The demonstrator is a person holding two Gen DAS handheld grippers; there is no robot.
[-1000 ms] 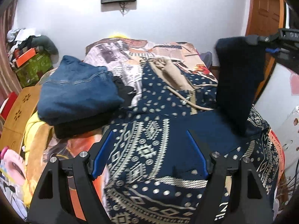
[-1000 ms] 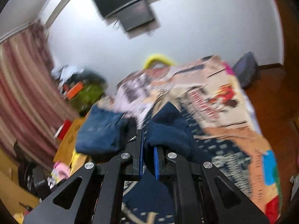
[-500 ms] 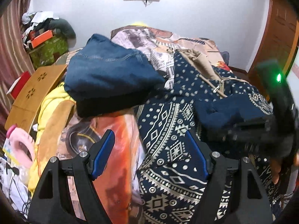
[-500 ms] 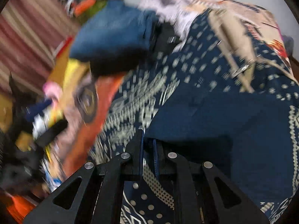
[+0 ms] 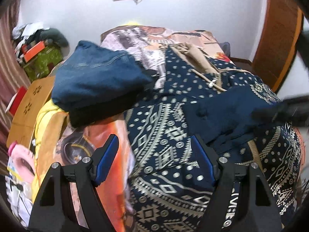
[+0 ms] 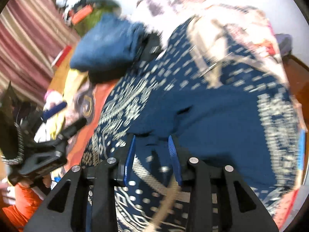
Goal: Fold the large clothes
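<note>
A large navy garment [image 5: 166, 141] with a cream geometric print and a tan lining lies spread on the bed. A plain navy flap [image 5: 222, 112] of it is folded across its middle. My left gripper [image 5: 154, 154] hovers open over the garment's left edge with nothing between its blue pads [image 5: 108, 158]. In the right wrist view my right gripper [image 6: 151, 147] is low over the flap [image 6: 212, 119] and its jaws are opening. The flap's edge lies at the fingertips, and the pads stand apart from it. The picture is blurred.
A stack of folded jeans [image 5: 96, 81] on a black garment sits on the bed left of the navy one. Beyond the bed's left side are a yellow cloth [image 5: 44, 116], a wooden board [image 5: 29, 104] and piled clutter. A wooden door [image 5: 278, 44] stands at the right.
My right gripper came down from holding the navy flap up high, laid it across the garment, and its jaws have parted. The left gripper stayed open and shifted a little over the garment's left edge.
</note>
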